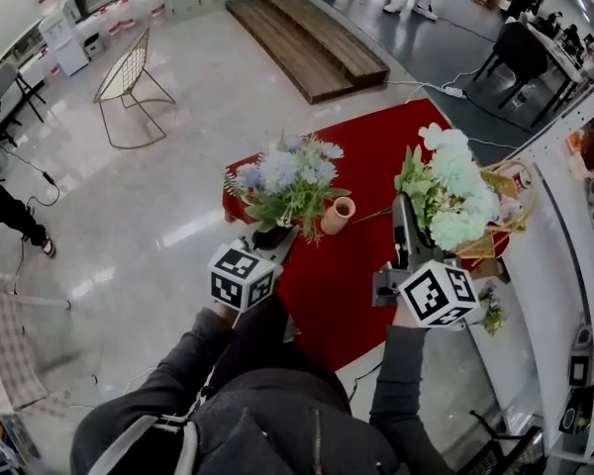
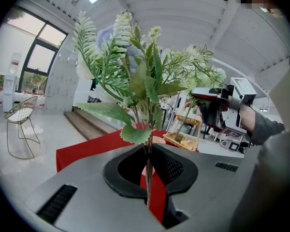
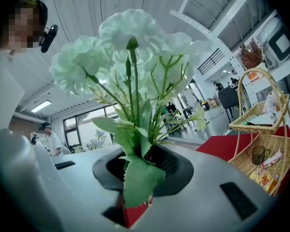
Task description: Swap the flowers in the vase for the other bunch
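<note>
A small terracotta vase (image 1: 337, 214) stands empty on the red tablecloth (image 1: 327, 285). My left gripper (image 1: 272, 236) is shut on the stems of the blue and purple bunch (image 1: 289, 174), held upright just left of the vase. In the left gripper view the thin stems (image 2: 147, 178) are pinched between the jaws, with the vase's rim (image 2: 157, 140) behind them. My right gripper (image 1: 406, 224) is shut on the stems of the white bunch (image 1: 455, 191), to the right of the vase. The right gripper view shows its leaves (image 3: 137, 178) filling the jaws, with white blooms (image 3: 128, 47) above.
A wicker basket (image 1: 513, 198) sits at the cloth's right end, close behind the white bunch, and shows in the right gripper view (image 3: 266, 144). A white counter (image 1: 564, 265) runs along the right. A wire chair (image 1: 127, 82) and a wooden step (image 1: 307, 38) stand farther off on the floor.
</note>
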The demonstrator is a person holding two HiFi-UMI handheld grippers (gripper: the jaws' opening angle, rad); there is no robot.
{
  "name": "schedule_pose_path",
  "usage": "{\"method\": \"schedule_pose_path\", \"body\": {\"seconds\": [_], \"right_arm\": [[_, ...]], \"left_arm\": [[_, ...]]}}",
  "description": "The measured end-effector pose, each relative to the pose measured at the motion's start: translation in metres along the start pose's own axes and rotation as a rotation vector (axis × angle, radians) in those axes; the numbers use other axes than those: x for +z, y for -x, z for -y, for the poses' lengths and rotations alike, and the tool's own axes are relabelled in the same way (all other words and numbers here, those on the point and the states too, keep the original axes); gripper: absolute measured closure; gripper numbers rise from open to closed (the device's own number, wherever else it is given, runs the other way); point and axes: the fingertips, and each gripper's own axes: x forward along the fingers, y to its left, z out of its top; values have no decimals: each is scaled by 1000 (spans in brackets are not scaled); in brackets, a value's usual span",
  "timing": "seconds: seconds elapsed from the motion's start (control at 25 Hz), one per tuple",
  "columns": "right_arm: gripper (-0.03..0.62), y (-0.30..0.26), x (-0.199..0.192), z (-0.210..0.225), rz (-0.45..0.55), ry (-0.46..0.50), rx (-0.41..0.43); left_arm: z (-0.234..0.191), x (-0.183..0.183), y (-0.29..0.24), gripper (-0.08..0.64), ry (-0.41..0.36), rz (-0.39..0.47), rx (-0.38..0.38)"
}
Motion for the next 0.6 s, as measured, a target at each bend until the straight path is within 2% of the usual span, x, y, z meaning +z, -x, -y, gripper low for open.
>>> {"method": "schedule_pose_path", "body": {"seconds": [0.32, 0.6], "right_arm": [[522, -22, -1, -1, -9, 19, 20], [522, -38, -17, 3, -32, 10, 23]], "left_arm": [[-9, 5, -4, 517, 5, -5, 8], [-15, 8, -11, 517, 19, -10, 11]]}}
